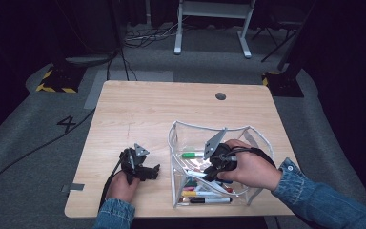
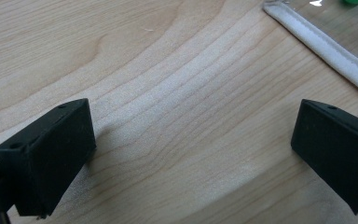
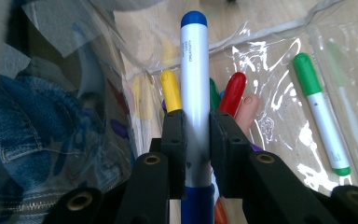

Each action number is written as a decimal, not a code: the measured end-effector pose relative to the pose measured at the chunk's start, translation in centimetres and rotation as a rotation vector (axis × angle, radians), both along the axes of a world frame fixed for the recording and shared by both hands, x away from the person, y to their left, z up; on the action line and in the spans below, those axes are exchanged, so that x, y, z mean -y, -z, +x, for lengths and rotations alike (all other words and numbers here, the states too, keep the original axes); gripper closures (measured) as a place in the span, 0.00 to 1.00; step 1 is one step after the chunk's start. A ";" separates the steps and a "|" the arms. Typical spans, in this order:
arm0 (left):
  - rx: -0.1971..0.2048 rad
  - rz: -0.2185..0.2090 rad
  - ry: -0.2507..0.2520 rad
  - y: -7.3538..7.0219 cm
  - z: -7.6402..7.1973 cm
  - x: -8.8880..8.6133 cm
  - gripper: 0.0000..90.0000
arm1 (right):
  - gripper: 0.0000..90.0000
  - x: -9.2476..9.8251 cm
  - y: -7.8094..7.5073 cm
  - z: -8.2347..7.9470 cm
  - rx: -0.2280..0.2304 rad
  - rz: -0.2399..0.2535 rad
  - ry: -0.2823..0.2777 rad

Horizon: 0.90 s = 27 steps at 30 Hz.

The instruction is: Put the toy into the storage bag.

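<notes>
Two tools are at the surface (image 1: 138, 102): the left tool (image 1: 147, 171) and the right tool (image 1: 208, 175). One clear pouch (image 1: 177, 143) sits near the front right corner. The right tool's own view shows six markers: one blue-capped marker (image 3: 195, 93), two green, one yellow, one red, one peach.

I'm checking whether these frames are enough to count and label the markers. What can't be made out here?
- Marker count: in the high view the right hand and right gripper cover part of the pile in the clear bag.
- Blue-capped marker: its lower end leaves the right gripper view's bottom edge; its print is too small to read.
- Markers behind it: jaws hide all but their caps.
- Green-capped marker: glare blurs its label.
</notes>
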<state>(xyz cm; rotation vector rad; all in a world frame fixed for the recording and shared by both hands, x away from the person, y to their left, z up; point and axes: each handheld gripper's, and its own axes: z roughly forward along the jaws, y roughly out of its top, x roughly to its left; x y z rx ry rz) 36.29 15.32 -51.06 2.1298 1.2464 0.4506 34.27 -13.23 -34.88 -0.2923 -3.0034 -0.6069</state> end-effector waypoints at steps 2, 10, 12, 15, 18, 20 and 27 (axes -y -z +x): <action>0.000 0.001 0.001 0.0 0.0 0.0 0.00 | 0.86 -0.2 0.4 0.0 0.000 -0.018 -0.005; 0.000 0.000 0.002 0.0 0.0 0.0 0.00 | 0.86 -0.9 2.0 0.4 -0.012 -0.084 -0.025; -0.001 0.000 0.003 0.0 0.0 0.0 0.00 | 0.86 -1.0 2.4 0.5 -0.007 -0.103 -0.034; -0.001 0.000 0.003 0.0 0.0 0.0 0.00 | 0.86 -1.2 2.8 0.5 -0.005 -0.117 -0.049; -0.001 0.000 0.003 0.0 0.0 0.0 0.00 | 0.75 -1.4 3.5 0.7 0.036 -0.134 -0.076; -0.001 0.000 0.003 0.0 0.0 0.0 0.00 | 0.67 -1.4 3.5 0.8 0.088 -0.130 -0.087; -0.001 0.000 0.004 0.0 0.0 0.0 0.00 | 0.45 -0.6 1.3 1.3 0.180 0.009 -0.034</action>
